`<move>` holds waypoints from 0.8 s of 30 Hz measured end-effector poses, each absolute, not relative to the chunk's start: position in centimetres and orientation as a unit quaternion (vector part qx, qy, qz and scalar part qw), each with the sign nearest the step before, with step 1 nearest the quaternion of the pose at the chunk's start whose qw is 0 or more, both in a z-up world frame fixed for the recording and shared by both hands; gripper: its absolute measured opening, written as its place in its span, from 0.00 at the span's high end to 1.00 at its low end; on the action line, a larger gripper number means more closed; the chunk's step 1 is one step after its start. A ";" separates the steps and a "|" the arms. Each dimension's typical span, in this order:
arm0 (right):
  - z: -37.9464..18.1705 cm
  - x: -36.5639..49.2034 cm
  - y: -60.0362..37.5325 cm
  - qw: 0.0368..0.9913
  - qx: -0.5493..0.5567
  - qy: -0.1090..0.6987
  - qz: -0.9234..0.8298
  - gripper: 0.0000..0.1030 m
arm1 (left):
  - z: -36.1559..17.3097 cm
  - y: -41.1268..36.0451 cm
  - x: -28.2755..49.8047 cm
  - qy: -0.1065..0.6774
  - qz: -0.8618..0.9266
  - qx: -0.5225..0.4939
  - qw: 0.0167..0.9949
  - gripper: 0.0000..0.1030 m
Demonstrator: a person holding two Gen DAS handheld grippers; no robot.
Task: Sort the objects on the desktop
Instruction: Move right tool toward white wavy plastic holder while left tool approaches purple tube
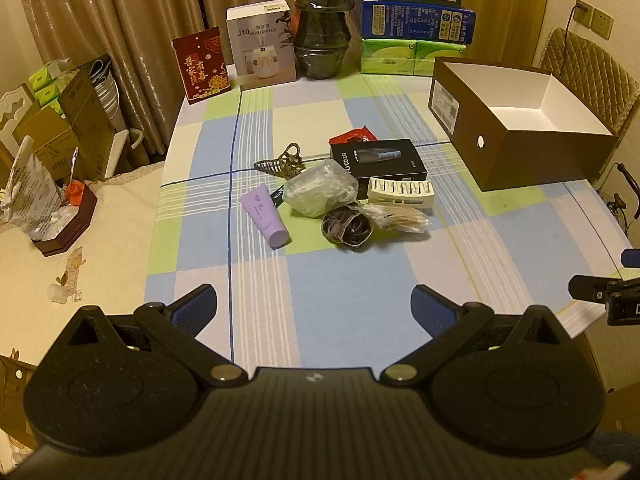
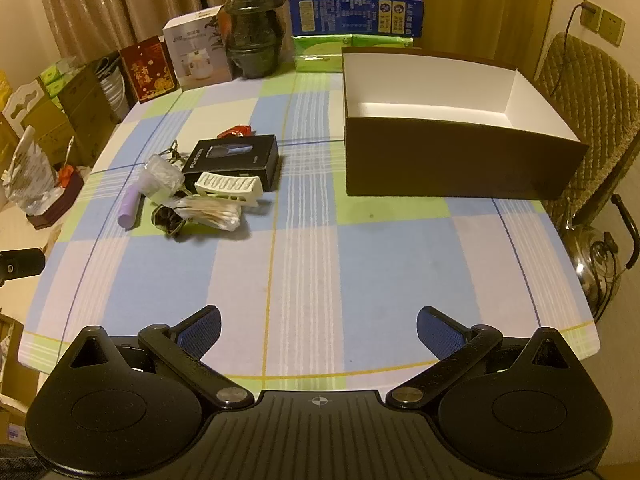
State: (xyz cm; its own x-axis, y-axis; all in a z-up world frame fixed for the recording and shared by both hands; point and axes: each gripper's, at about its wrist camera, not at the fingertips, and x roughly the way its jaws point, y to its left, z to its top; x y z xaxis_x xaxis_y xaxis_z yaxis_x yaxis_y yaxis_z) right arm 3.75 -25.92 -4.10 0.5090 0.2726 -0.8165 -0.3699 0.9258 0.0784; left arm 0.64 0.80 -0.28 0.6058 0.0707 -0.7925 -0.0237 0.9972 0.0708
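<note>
Purple tube (image 1: 265,216) lies straight ahead of the wide-open, empty left gripper (image 1: 314,306), cap end nearest; right gripper (image 2: 319,330), also open, sits farther off.

Far edge of the checked tablecloth (image 1: 352,280): red card (image 1: 202,65), humidifier box (image 1: 262,44), dark stacked pots (image 1: 322,24), then green tissue packs (image 1: 404,56) under a blue box (image 1: 416,20). Curtains (image 1: 120,20) behind. Far right: quilted chair (image 2: 588,92), wall sockets (image 2: 604,20).
</note>
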 end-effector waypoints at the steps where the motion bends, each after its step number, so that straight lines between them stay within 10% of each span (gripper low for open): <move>1: -4.1 3.8 -25.8 0.867 -0.053 0.460 0.186 0.02 | -0.3 0.8 0.6 0.443 0.027 0.026 0.896 0.01; 24: -4.3 4.1 -25.4 0.865 -0.056 0.460 0.190 0.02 | -0.6 1.6 0.8 0.445 0.039 0.018 0.895 0.01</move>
State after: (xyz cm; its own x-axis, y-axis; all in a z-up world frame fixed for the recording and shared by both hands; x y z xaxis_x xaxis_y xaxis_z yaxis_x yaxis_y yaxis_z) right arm 4.06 -25.37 -4.27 0.5037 0.2779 -0.8180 -0.3812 0.9212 0.0782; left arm 0.83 1.60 -0.56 0.6009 0.0862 -0.7946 -0.0543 0.9963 0.0670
